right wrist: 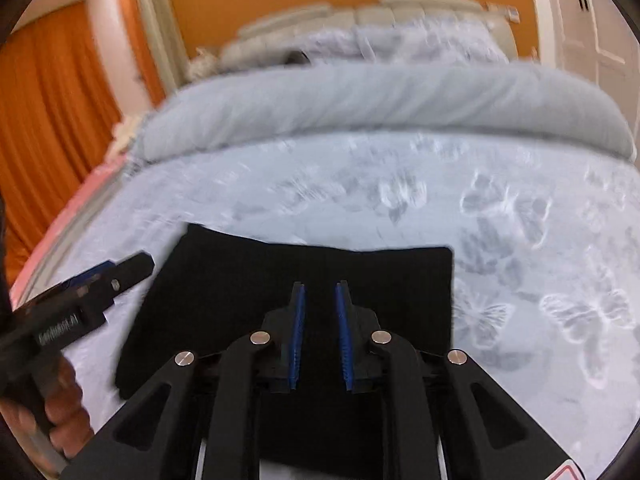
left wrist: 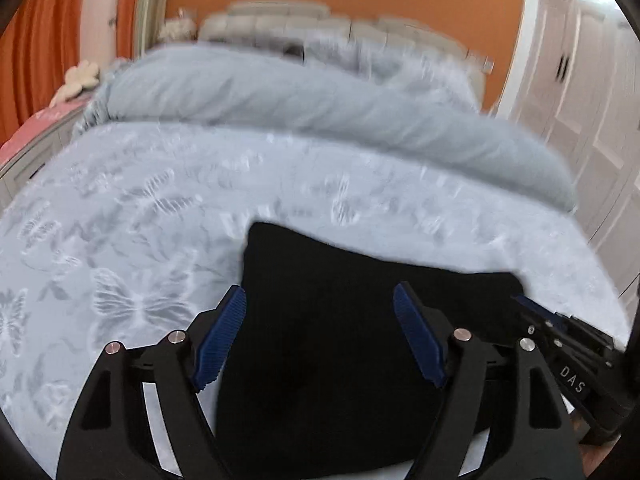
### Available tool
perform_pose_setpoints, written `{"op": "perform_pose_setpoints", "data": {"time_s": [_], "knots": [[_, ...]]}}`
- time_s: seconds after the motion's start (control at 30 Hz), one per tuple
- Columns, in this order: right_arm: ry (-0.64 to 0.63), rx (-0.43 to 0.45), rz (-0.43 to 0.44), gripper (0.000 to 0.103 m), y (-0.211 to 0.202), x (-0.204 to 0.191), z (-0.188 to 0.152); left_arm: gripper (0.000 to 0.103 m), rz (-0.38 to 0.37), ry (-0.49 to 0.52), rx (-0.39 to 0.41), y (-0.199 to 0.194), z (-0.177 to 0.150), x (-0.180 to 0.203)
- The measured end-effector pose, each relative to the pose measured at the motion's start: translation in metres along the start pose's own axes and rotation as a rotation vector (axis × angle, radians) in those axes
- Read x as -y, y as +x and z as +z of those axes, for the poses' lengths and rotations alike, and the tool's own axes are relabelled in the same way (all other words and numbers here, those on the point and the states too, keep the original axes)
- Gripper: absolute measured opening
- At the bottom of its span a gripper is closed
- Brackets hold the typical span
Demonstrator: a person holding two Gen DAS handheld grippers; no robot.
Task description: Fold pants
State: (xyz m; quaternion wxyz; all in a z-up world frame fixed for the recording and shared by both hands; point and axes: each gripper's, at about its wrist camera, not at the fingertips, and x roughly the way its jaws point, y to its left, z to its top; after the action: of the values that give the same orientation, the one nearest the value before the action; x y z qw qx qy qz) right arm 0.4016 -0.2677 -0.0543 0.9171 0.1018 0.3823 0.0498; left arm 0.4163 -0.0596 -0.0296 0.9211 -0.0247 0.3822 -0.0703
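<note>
My left gripper [left wrist: 320,336] is wide open and my right gripper [right wrist: 320,336] nearly closed, holding nothing, so bumping the folded black cloth pants [right wrist: 312,276] on the pale butterfly-print bed [right wrist: 520,220] could mess them.

Left hand-held gripper [left wrist: 320,336], jaws wide, over folded black pants [left wrist: 332,360] on bedspread [left wrist: 140,208].

Open bedsheet [right wrist: 520,208] L, R & ahead of pants [right wrist: 304,280]; rolled duvet [right wrist: 380,96] blocks far side (full width).

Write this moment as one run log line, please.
pants: folded, flat on bed | left gripper: open, empty | right gripper: narrowly open, empty
</note>
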Motion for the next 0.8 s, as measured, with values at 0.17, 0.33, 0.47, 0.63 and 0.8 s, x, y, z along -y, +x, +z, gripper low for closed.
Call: {"op": "perform_pose_setpoints", "data": {"time_s": [0.17,0.33,0.47,0.63,0.8], "knots": [[0.228,-0.001,0.135,0.0,0.036,0.074,-0.029,0.085,0.038,-0.031,-0.082,0.067,-0.034,-0.032],[0.203,0.011,0.101,0.059,-0.031,0.07,-0.043,0.083,-0.063,-0.114,-0.055,0.015,-0.044,-0.059],[0.175,-0.027,0.089,0.078,-0.064,0.073,-0.076,0.095,-0.086,-0.094,-0.1,-0.014,-0.072,-0.075],[0.276,-0.13,0.17,0.039,-0.021,0.076,-0.098,0.082,-0.108,-0.156,-0.187,0.018,-0.094,-0.078],[0.246,-0.101,0.235,0.027,-0.06,0.061,-0.085,0.02,-0.242,-0.167,-0.201,-0.019,-0.078,-0.072]]}}
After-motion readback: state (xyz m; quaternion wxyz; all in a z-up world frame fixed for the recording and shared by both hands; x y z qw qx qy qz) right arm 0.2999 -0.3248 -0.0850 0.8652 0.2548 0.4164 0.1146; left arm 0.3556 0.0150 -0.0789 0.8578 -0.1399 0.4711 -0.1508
